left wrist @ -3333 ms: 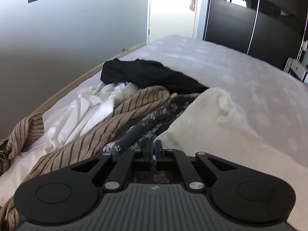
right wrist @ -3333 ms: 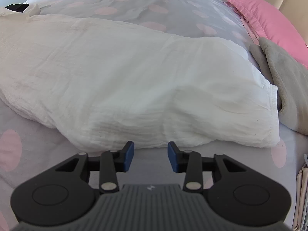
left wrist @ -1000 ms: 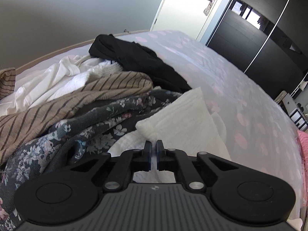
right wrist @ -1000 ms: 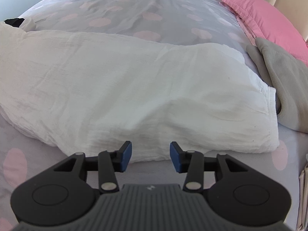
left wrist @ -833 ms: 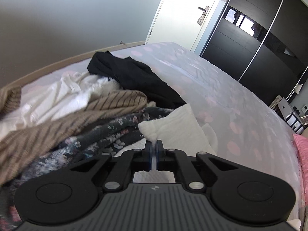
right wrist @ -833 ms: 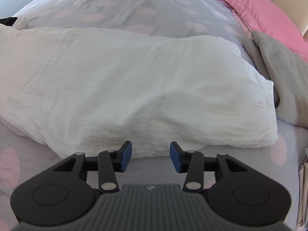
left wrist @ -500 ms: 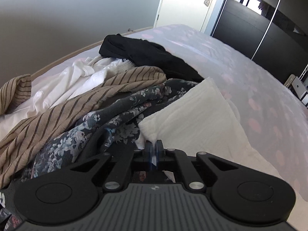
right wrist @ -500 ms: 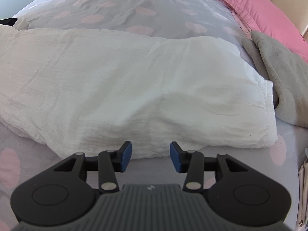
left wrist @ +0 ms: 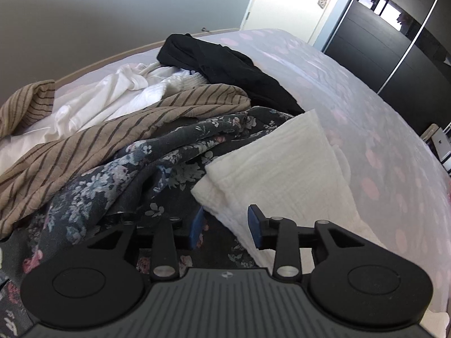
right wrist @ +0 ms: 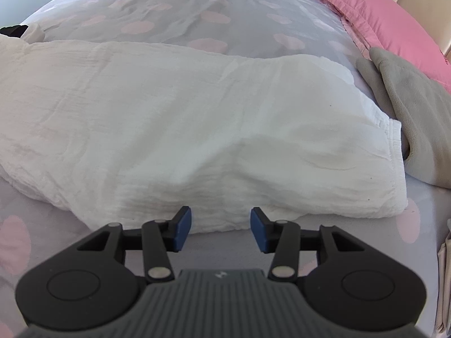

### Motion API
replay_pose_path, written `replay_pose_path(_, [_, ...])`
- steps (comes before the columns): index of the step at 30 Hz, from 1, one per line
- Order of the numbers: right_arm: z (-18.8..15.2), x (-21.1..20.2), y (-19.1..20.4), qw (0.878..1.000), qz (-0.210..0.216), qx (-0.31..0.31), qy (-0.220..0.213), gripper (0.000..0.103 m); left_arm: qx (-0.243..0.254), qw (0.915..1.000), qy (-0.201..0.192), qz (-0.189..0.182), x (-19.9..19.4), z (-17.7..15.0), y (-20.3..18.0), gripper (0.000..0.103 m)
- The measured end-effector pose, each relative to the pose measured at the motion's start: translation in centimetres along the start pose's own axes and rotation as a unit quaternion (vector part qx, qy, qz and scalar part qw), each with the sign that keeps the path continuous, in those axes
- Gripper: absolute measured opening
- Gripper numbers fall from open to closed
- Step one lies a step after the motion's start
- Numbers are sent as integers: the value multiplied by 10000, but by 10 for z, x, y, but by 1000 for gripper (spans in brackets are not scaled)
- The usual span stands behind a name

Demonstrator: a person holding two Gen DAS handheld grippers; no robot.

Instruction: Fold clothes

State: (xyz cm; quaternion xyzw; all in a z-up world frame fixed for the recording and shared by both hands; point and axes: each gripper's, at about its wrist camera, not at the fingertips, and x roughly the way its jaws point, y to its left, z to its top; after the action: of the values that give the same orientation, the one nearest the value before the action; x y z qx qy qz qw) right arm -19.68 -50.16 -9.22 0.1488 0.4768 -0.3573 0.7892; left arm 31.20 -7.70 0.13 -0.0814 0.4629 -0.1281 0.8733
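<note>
White crinkled garment (right wrist: pixel 197 118) folded flat on dotted bedspread (right wrist: pixel 174 8), edges rumpled.

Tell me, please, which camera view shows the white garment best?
The right wrist view shows the white garment best: it lies spread across the bedspread with the whole near edge and one hemmed end in sight. The left wrist view shows only its other end, resting partly on the floral garment.

1. Spotted bedspread (right wrist: pixel 174 8), pale with pink dots, spread across the bed.
2. Pink pillow (right wrist: pixel 377 19) at the far right.
3. White door (left wrist: pixel 290 5) with a handle.
4. Dark sliding wardrobe (left wrist: pixel 394 53) beside it.
</note>
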Motion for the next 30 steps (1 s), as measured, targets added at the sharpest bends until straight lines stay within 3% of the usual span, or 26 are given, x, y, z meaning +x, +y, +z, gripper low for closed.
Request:
replay_pose_path(2, [0,-1,0,10000,-11,-7,-34,50,-35,10000,-14,1,-1,0,-2,40])
replay_pose_path(5, [0,-1,1,10000,-18,-18,-44,50,-4,10000,-28,-30,5,-2,-3,40])
replay_pose_path(6, [0,-1,1,10000,-10,-23,-35,50,56,10000,-55,-58,8,-3,-4,37])
replay_pose_path(7, [0,0,2,10000,-2,-28,-26,50,145,9998,-98,-82,9,-4,-6,25])
replay_pose_path(10, [1,0,2,10000,-4,-60,-25,50,541,9980,-295,-138,8,-7,-12,5])
replay_pose_path(15, [2,1,2,10000,-12,-49,-49,50,1099,9892,-895,-371,-17,-9,-33,1])
replay_pose_path(19, [2,0,6,10000,7,-65,-64,50,1982,9701,-1269,-600,-41,-20,-76,0])
replay_pose_path(23, [2,-6,6,9999,46,-66,-126,50,2802,9476,-1181,-984,-50,-49,-125,0])
replay_pose_path(26, [3,-9,4,9998,62,-32,-160,50,3451,9246,-1043,-1233,-50,-82,-159,0])
replay_pose_path(30, [4,-11,2,9998,79,22,-190,50,4295,8870,-745,-1524,-47,-137,-197,0])
